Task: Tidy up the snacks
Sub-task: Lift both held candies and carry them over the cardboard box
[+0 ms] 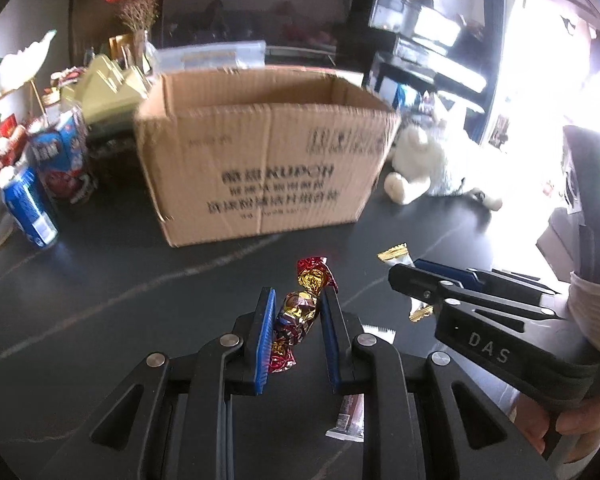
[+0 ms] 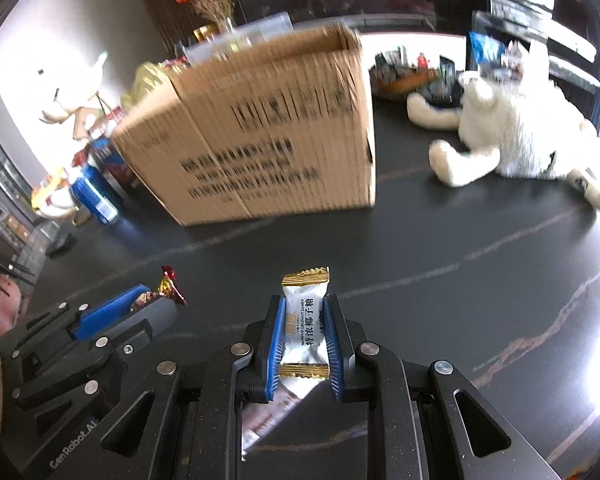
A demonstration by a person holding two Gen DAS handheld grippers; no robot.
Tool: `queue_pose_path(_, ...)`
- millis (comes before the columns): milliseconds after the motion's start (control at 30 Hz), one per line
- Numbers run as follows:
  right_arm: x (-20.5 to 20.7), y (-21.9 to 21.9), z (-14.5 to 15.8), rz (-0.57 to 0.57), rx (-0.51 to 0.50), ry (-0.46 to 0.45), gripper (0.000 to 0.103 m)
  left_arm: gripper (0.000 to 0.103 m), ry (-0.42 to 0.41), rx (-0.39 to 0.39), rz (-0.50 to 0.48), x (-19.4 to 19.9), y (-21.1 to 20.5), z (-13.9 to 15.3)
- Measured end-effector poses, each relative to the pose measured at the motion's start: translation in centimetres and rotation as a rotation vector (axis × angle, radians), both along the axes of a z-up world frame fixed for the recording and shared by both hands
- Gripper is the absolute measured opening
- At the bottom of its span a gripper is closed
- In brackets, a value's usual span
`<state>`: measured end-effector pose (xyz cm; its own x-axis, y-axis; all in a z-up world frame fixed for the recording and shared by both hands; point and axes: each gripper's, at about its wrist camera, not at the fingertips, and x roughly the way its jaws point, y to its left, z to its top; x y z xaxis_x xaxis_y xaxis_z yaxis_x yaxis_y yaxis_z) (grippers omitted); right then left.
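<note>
Two views are showing one dark veined counter (image 1: 100, 288) carrying an open cardboard box (image 1: 260, 160), a blue can (image 1: 28, 208) and a white plush toy (image 1: 420, 160); from the left wrist, the left tool (image 1: 296, 312) is clamping a red-and-gold foil candy (image 1: 300, 308) between its blue pads. From the right wrist, the right tool (image 2: 304, 336) is gripping a white coconut candy (image 2: 304, 328), box (image 2: 260, 140) standing beyond.

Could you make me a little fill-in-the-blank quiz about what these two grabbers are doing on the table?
1. The left gripper is shut on a red and ____ foil candy.
2. The right gripper is shut on a ____ coconut candy with gold ends.
3. Behind both stands an open cardboard ____ on the dark table.
4. To the right of it lies a white plush ____.

Missing words: gold; white; box; toy
</note>
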<state>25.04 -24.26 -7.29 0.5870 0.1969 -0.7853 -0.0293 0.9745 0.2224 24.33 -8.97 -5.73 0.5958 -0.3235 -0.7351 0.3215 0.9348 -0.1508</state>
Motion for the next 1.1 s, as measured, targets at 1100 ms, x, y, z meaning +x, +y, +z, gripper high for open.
queue_pose_path(1100, 9.4, 3.0, 12.5, 0.067, -0.06, -0.166, 0.021, 0.023, -0.114, 0.007, 0.046, 10.7, 3.5, 10.4)
